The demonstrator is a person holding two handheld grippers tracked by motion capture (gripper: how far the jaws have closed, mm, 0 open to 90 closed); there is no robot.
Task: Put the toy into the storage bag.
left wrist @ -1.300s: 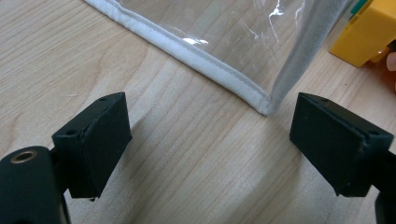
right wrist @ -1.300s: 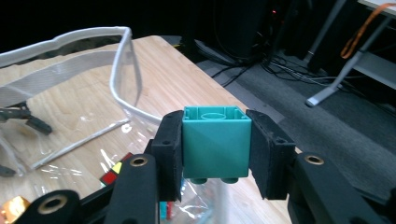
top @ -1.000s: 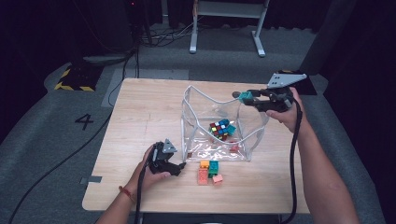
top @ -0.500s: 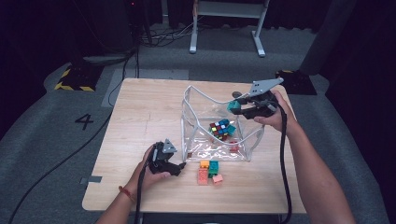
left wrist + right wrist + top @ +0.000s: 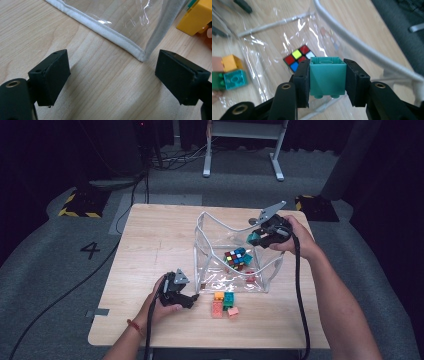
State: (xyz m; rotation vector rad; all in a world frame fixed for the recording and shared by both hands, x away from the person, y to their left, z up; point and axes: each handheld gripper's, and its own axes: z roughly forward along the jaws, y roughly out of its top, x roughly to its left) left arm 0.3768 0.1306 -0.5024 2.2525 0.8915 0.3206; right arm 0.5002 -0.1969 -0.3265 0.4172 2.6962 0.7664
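— Jaws first: how do yours stand?

— On my right gripper they are clamped on both flat sides of a teal block, its open underside facing the camera. I hold it above the clear bag, over the bag's far right corner, with the puzzle cube lying on the bag's floor below. On my left gripper they are spread wide with nothing between them, resting low on the table just at the bag's near left corner.

— What could go wrong from here?

— I judge the main risk to be the bag's rim. It is soft and sags inward, and the teal block hangs close to it. If I let go too near that edge, the block could catch the rim and tumble outside, toward the table's right edge.

— Anything else?

— The bag is light and nothing pins it. A knock from my right gripper could slide or fold it, and my left is beside the corner, not gripping it. Dropping from this height onto the puzzle cube could also bounce the block about. The loose blocks wait by the table's near edge, outside the bag.
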